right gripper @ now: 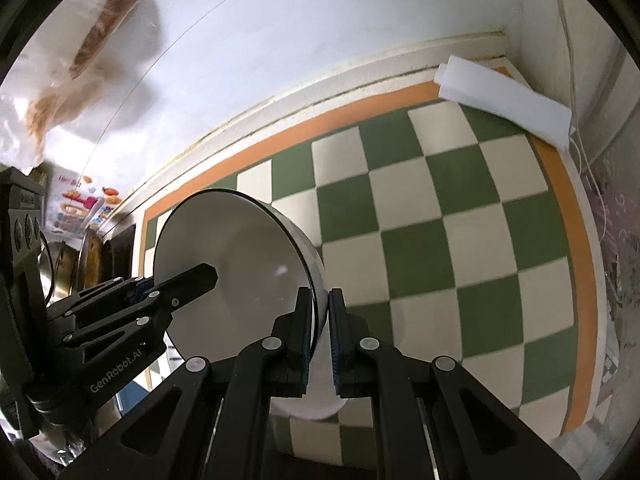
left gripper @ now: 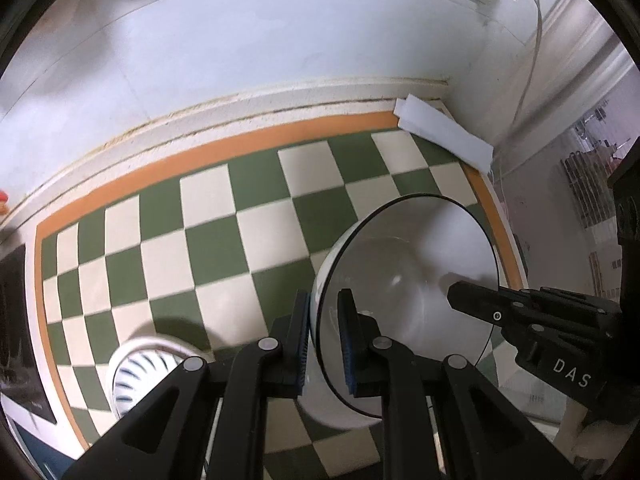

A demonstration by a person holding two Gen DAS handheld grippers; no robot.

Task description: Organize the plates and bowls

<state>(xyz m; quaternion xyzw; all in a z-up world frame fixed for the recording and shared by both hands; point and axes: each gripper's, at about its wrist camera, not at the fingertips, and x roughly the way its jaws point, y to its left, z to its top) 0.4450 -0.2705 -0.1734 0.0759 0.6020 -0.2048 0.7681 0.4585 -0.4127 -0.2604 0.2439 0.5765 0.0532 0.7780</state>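
**A:** So which step is this? Bottom centre of the left wrist view, the left gripper (left gripper: 324,340) is seen with its jaws pinched on the near rim of the white bowl (left gripper: 412,264), one pad outside the wall, one inside. The bowl is tipped on edge and looks lifted off the checkered mat (left gripper: 248,224).

**B:** Same bowl, other side. In the right wrist view the right gripper (right gripper: 320,328) is clamped on the opposite rim, jaws nearly pressed together with just the wall between them. So it's being carried two-handed, mid-transfer I'd guess.

**A:** A striped bowl (left gripper: 140,376) is spotted at lower left on the mat, just beside the left gripper. Probably the stacking target, though that can't be told for sure.

**B:** Then next the white bowl would need to be levelled and lowered before either grip is eased. Further back, only a folded white cloth (left gripper: 444,136) is seen, upper right by the wall.
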